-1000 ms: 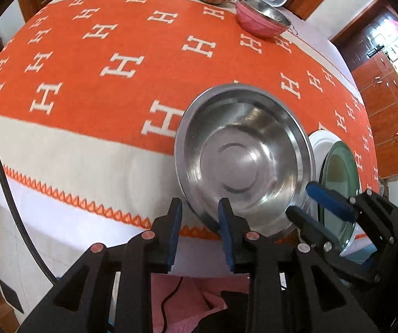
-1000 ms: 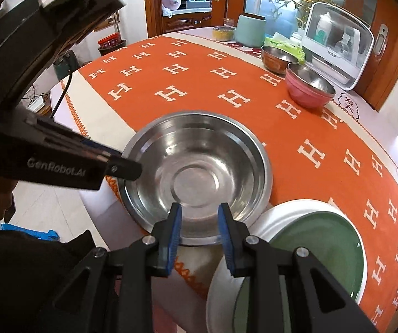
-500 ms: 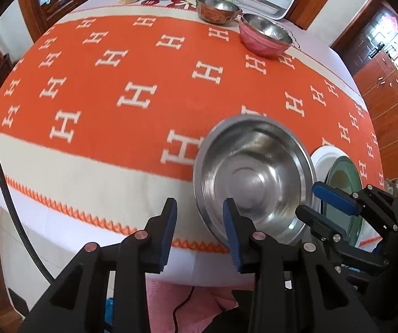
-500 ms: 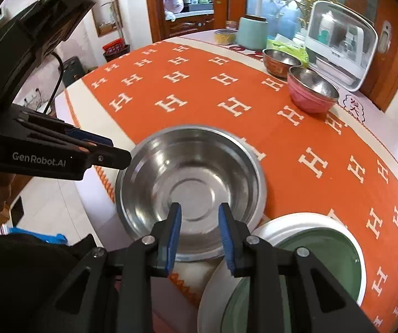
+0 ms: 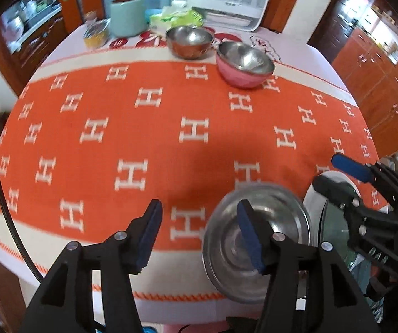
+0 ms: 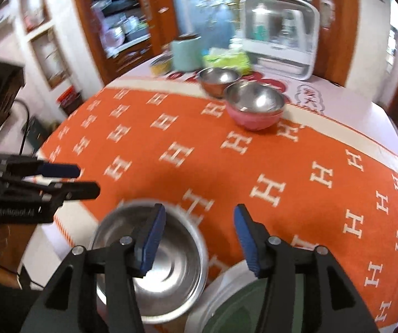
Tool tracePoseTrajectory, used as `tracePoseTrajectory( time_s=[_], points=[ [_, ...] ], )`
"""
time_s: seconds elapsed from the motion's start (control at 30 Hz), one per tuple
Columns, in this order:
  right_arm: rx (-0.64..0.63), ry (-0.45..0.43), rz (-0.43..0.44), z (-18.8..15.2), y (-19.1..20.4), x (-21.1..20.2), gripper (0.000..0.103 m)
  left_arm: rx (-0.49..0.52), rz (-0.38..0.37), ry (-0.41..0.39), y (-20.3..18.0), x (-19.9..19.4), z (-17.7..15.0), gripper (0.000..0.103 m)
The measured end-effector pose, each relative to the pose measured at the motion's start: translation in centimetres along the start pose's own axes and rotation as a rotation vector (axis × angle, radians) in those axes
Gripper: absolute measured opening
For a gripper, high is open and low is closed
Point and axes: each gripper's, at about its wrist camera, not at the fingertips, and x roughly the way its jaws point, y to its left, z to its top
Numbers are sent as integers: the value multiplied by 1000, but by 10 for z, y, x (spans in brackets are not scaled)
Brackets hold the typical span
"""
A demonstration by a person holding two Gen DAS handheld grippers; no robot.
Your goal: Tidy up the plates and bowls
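Both grippers' jaws just opening, empty; blurred steel bowl (image 5: pixel 257 238) behind, green plate (image 6: pixel 243 313) half hidden.

3 bowls (image 6: pixel 154 272) (image 6: pixel 254 108) (image 6: pixel 218 79), 2 stacked plates (image 6: pixel 226 285) (image 6: pixel 240 316), 2 grippers (image 6: pixel 199 238) (image 5: pixel 199 233).

Orange H-patterned tablecloth (image 5: pixel 171 144), pink bowl (image 5: pixel 240 76)

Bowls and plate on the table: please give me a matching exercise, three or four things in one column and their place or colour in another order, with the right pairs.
Things:
1. large steel bowl
2. pink bowl
3. green plate
4. small steel bowl

Descriptions:
a. far side, coloured outside
b. near edge, on a white plate
c. near edge, all metal
d. farthest back, beside the mint canister

Pairs: 1-c, 2-a, 3-b, 4-d
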Motion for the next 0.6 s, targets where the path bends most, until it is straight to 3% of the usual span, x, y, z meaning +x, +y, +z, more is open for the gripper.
tracePoseTrajectory(
  time_s=[0.23,0.6],
  points=[
    [112,-54,-99,40,-15,3,56,88,-29,-18,6,-6,59,65],
    [227,-165,-225,98,-33,20,64,91,-128,-23,18,4,166,72]
  ],
)
